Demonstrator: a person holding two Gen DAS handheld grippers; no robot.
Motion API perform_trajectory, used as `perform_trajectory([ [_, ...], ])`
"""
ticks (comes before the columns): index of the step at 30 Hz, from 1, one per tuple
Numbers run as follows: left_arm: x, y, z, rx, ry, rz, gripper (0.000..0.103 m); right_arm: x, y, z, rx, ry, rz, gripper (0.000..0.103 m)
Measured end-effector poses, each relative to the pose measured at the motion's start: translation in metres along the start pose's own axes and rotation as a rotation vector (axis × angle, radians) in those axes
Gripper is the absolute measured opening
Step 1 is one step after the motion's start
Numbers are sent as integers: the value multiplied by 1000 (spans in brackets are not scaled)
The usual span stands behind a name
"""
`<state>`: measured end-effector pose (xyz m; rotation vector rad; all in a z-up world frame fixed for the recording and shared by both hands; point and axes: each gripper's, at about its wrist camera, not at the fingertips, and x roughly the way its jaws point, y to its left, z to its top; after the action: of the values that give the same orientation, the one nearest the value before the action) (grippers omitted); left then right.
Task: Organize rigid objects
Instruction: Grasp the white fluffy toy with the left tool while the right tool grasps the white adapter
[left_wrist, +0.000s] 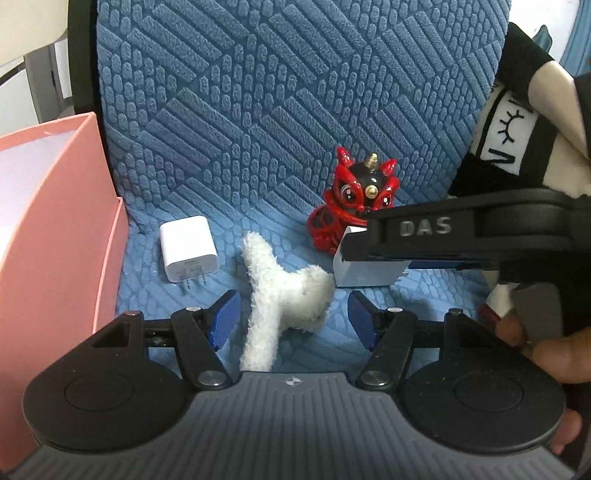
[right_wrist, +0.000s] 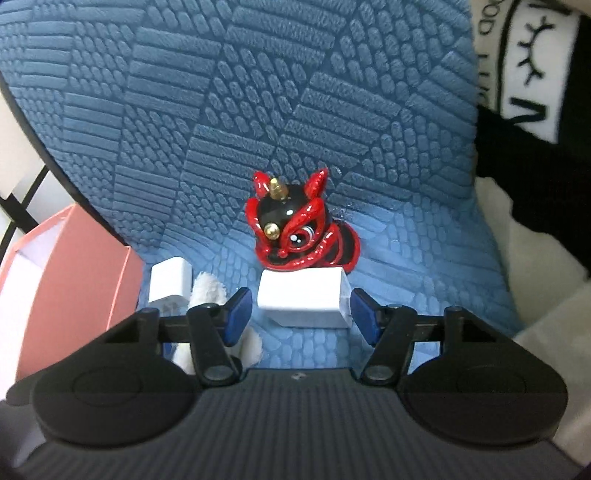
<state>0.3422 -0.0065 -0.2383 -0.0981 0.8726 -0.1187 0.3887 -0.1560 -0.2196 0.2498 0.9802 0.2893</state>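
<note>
Through my left wrist camera, my left gripper (left_wrist: 293, 319) hangs released, its blue pads standing either side of a white fluffy plush piece (left_wrist: 282, 291) lying on the blue textured cushion (left_wrist: 258, 110), not pressing it. That piece is soft, so I judge it is not mine to sort. A white charger (left_wrist: 188, 249) lies prongs toward me, just left of the plush and near the pink box (left_wrist: 55, 221) at the left edge. Further back stands the red lion figurine (left_wrist: 351, 199), and my right gripper (left_wrist: 356, 245) reaches in from the right over a second white charger block (left_wrist: 364, 275).

Through my right wrist camera, my right gripper (right_wrist: 301, 314) is released too, its pads (right_wrist: 238, 312) flanking that second white charger block (right_wrist: 304, 299) with gaps on both sides; the red lion figurine (right_wrist: 299, 230) sits touching or just behind it. The pink box (right_wrist: 74, 266) waits at the left.

To do this well, I should sink a little lower so the pads meet the block's flat sides squarely, centre it, then clench without nudging the lion or dragging the plush. Lift straight before swinging to the box.
</note>
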Motion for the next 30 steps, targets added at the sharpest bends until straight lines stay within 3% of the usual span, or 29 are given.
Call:
perform_trajectory([
  [7, 8, -1, 2, -7, 19, -14, 69, 16, 6, 1, -43, 26, -46, 59],
  [18, 15, 1, 3, 7, 39, -19, 68, -8, -8, -1, -11, 11, -108, 55],
  [23, 17, 4, 3, -7, 39, -24, 51, -17, -10, -7, -24, 7, -120, 54],
  [30, 8, 9, 2, -19, 27, -44, 49, -17, -3, -16, -24, -1, -131, 54],
])
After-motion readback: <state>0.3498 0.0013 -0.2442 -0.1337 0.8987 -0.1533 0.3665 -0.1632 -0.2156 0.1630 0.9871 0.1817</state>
